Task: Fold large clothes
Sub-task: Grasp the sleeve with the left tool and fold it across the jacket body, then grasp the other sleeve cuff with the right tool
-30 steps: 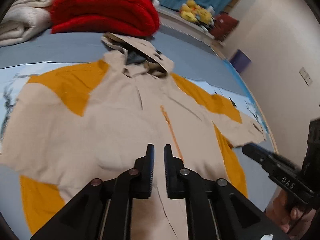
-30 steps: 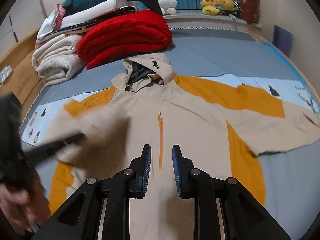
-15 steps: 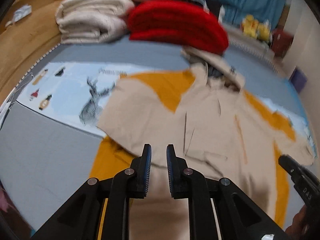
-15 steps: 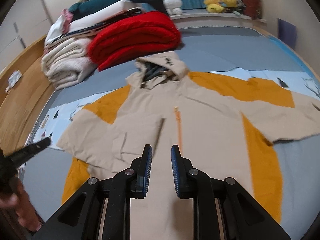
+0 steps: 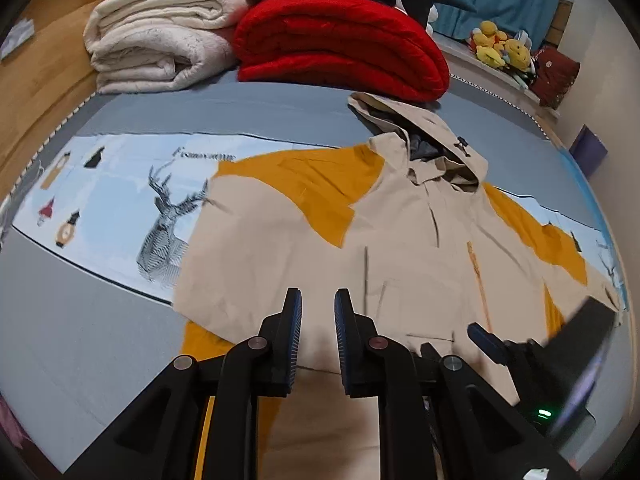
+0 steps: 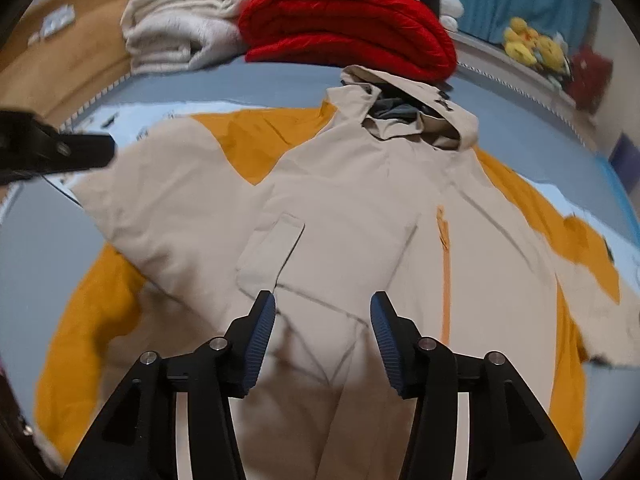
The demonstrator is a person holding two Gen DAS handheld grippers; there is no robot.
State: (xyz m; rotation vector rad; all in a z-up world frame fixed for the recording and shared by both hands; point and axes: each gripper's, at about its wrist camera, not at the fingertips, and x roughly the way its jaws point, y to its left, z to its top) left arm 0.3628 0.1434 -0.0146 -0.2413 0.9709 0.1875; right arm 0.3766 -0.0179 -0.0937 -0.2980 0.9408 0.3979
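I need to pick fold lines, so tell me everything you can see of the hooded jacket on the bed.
The jacket lies face up on the bed, hood toward the red blanket. It looks like thin woven fabric, beige with mustard panels on sleeves and sides, an orange front zipper and a flap chest pocket. The sleeve beside the deer print is folded across itself; the other lies spread. Nothing grips it.

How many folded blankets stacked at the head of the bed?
2 clearly: a red blanket beside the jacket's hood, and a cream blanket left of it. More bedding lies on top of them, cut off by the frame, so there may be others.
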